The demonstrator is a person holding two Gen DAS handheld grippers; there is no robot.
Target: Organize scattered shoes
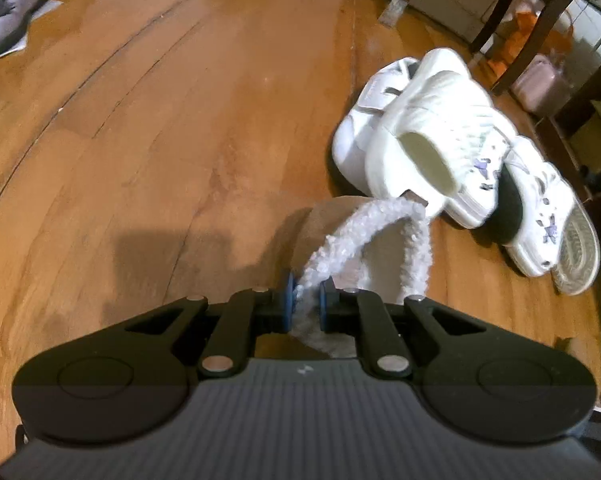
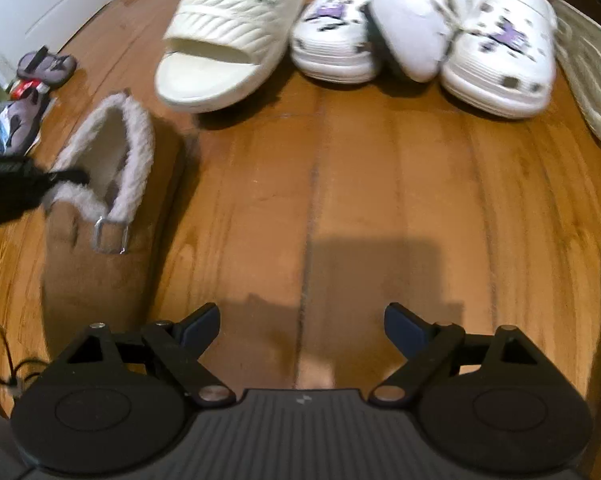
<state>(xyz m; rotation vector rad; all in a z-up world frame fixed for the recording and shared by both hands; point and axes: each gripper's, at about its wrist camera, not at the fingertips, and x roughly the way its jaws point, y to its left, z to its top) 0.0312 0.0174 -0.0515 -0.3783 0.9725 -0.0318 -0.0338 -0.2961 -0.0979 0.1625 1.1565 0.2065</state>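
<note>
Left gripper [image 1: 305, 303] clenched on tan slipper's [image 2: 104, 216] fleece collar. Right gripper [image 2: 302, 326] spread wide, empty, well short of the white slide [image 2: 228, 28].

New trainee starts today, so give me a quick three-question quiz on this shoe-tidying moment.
1. True or false: the right gripper holds a shoe.
2. What does the left gripper pinch? A) cream slide B) fleece-lined tan slipper C) white clog
3. What decorates the white clogs?

Key: 1. False, it is open and empty. 2. B, the fleece-lined tan slipper, pinched at its fleecy collar. 3. Purple charms.
</note>
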